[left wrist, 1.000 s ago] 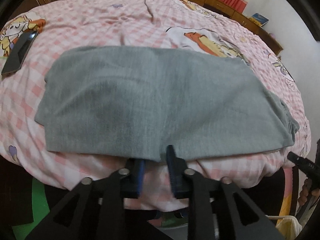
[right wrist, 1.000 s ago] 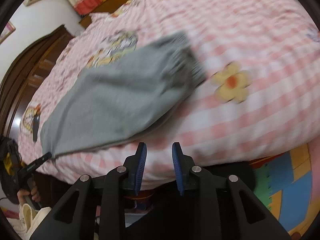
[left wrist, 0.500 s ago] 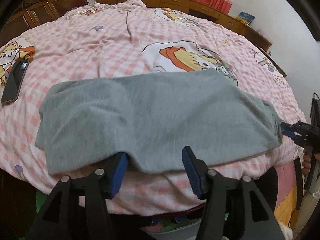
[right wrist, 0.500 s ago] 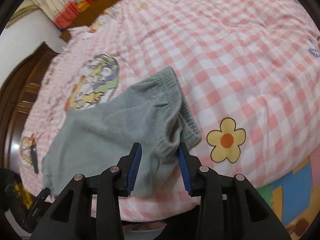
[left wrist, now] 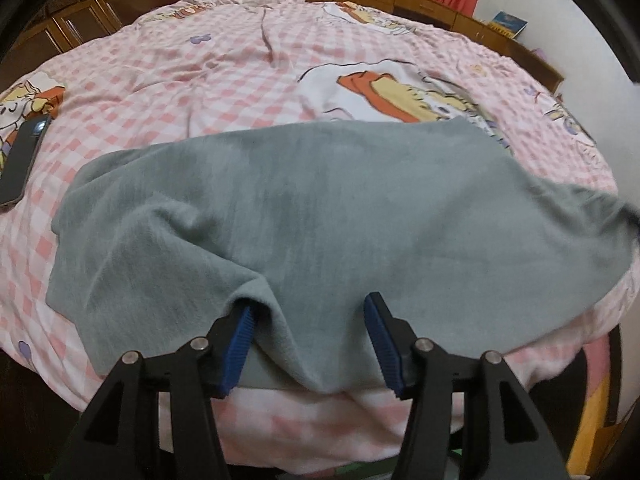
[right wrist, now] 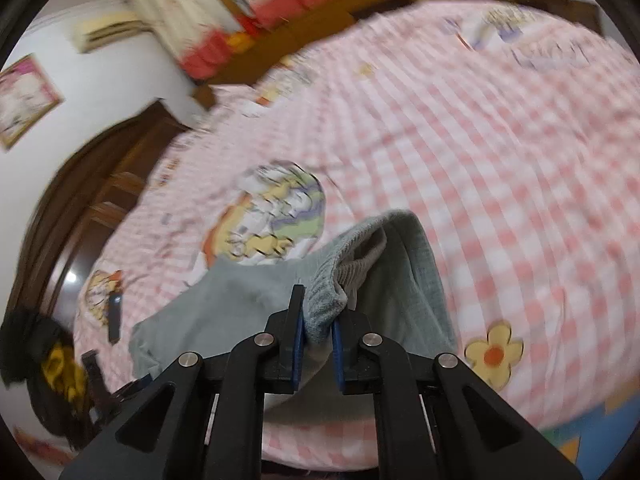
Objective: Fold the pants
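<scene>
Grey pants (left wrist: 320,208) lie folded across the near part of a pink checked bedspread (left wrist: 224,72). My left gripper (left wrist: 310,308) stands open at their near edge. The cloth drapes loosely between its blue pads, and a raised fold covers the tip of the left finger (left wrist: 240,328). In the right wrist view my right gripper (right wrist: 322,312) is closing its jaws on the ribbed elastic end of the pants (right wrist: 328,292). That end is pinched between the pads and lifted off the bed, and the cloth behind it curls over.
A dark phone (left wrist: 24,164) lies on the bedspread left of the pants, also visible as the phone (right wrist: 114,316) in the right view. Wooden cabinets (left wrist: 80,20) line the far side. The bed's near edge drops away just below both grippers.
My left gripper opened wider and moved forward, so the pants' near edge now lies between its fingers. My right gripper reached the elastic end, closed on it and raised it.
</scene>
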### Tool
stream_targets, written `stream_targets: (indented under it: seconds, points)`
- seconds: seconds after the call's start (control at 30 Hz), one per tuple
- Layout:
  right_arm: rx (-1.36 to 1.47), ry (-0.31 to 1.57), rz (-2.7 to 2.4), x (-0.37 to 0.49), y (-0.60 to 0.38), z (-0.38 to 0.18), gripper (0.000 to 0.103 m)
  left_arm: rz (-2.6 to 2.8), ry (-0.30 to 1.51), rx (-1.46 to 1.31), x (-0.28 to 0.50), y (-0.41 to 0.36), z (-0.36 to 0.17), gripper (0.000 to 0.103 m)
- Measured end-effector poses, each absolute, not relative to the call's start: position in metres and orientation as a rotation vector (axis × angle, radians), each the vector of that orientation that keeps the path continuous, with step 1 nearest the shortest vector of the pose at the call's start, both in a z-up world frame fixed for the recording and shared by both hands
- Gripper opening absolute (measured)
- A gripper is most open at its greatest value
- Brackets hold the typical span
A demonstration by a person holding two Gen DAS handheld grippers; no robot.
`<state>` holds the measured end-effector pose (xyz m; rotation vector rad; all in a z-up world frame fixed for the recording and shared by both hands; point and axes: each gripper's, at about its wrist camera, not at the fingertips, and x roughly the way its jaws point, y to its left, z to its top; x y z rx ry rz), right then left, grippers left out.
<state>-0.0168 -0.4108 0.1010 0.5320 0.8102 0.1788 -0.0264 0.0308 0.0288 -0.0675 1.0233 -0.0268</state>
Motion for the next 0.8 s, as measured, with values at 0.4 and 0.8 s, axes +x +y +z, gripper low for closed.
stream_targets:
  seconds: [0.4,0.8]
  points:
    - [0.353,0.984,0.041,-0.039,-0.439,0.036,0.045,0.005,1.019,-0.012,-0.029,0.032,0.011,0.068]
    - [0.228,0.976,0.078,0.058,-0.426,0.045,0.053,0.016,0.987,-0.007,-0.032,0.031,0.006,0.072]
